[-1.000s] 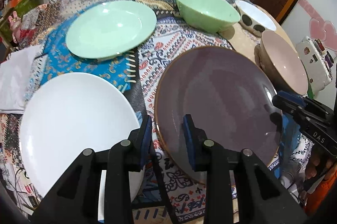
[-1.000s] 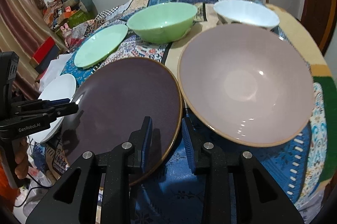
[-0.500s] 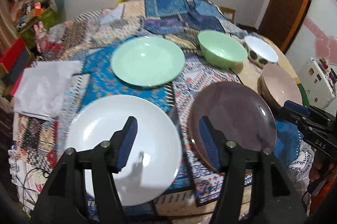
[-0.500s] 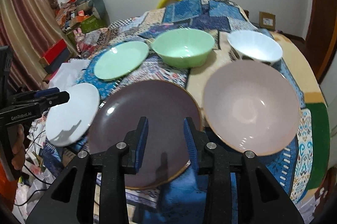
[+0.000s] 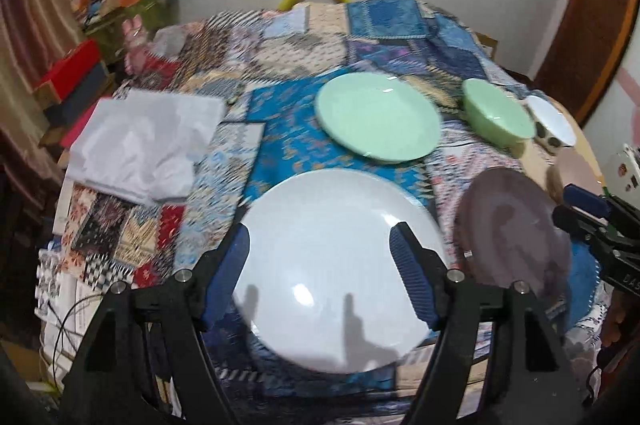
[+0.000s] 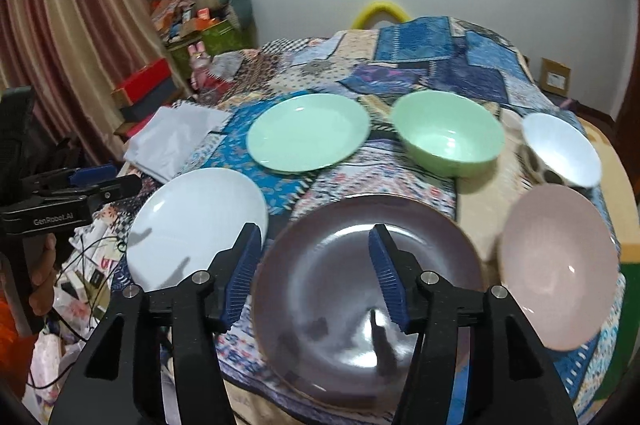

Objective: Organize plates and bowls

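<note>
Above the white plate [image 5: 336, 265], the left claw [image 5: 320, 265] hovers, jaws just spread and empty; the right claw [image 6: 316, 265], likewise just widened, hangs empty over the dark plate [image 6: 360, 297], both plates flat on the quilted counter [image 6: 420, 65], likely for stacking.

— Where does the left wrist camera look from?
— Above the table's near edge, angled down over the white plate [image 5: 336, 265], the patchwork cloth [image 5: 280, 65] beyond.
— And the right?
— Beside it, pitched down over the dark plate [image 6: 360, 289]. Both share the green plate [image 6: 308, 131], green bowl [image 6: 448, 135] and far wall.
</note>
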{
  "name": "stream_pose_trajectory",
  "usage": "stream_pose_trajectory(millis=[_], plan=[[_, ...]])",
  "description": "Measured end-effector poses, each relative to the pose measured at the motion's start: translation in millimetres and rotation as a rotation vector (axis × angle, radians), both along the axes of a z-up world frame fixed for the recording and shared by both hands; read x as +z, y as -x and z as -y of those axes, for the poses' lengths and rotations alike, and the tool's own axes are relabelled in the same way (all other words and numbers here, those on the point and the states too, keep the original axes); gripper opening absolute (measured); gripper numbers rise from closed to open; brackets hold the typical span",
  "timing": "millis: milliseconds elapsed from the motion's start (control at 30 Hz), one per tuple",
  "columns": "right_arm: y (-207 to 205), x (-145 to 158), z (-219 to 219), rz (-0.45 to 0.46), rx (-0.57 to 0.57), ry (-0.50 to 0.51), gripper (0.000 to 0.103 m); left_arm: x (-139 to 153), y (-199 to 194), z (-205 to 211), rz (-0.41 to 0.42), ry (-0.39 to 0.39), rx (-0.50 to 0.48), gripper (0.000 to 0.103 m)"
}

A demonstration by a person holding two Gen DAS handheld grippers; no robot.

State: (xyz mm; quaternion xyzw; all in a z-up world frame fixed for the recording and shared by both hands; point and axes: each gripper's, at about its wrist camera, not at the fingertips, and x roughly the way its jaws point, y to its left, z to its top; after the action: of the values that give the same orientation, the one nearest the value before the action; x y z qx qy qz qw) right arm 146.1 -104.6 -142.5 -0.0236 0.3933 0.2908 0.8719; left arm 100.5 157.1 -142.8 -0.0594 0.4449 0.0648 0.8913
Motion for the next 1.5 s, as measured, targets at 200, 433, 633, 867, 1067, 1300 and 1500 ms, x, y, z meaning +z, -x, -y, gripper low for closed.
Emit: stream_pose_trajectory(millis=[200, 433, 633, 867, 1067, 1300, 1500], plan=[[-2.7, -10.2, -32.1, -0.018, 0.055, 0.03, 0.052, -28.2, 0.5, -34.5, -0.06, 0.028, 0.062, 0.072], [-14.3, -35.3, -68.7, -0.082, 0.126, 0.061, 0.052, -65.3, -5.6, -58.2, -0.118, 0.075, 0.083, 0.072], [-24.3, -56.9, -85.4, -0.137, 0.159, 0.106, 0.04, -85.5, -8.6, -62.5, -0.147, 0.105, 0.073, 0.063], [-33.4, -66.3, -95.8, -0.168, 0.185, 0.132, 0.025, -91.6, -7.8, -60.9, -0.147, 0.14, 0.041, 0.045], [-38.3, -74.2, -104.5, -0.205, 0.194, 0.165, 0.024, -91.6, -6.2, -56.2, -0.145, 0.149, -0.001, 0.043], [-35.4, -72.6, -109.2, -0.216, 0.186, 0.172, 0.024, -92.9, 0.5, -64.3, -0.155, 0.18, 0.004, 0.043], [-30.3, -73.6, -116.6, -0.22, 0.215, 0.161, 0.024, -95.0, 7.7, -73.7, -0.157, 0.218, 0.024, 0.043]])
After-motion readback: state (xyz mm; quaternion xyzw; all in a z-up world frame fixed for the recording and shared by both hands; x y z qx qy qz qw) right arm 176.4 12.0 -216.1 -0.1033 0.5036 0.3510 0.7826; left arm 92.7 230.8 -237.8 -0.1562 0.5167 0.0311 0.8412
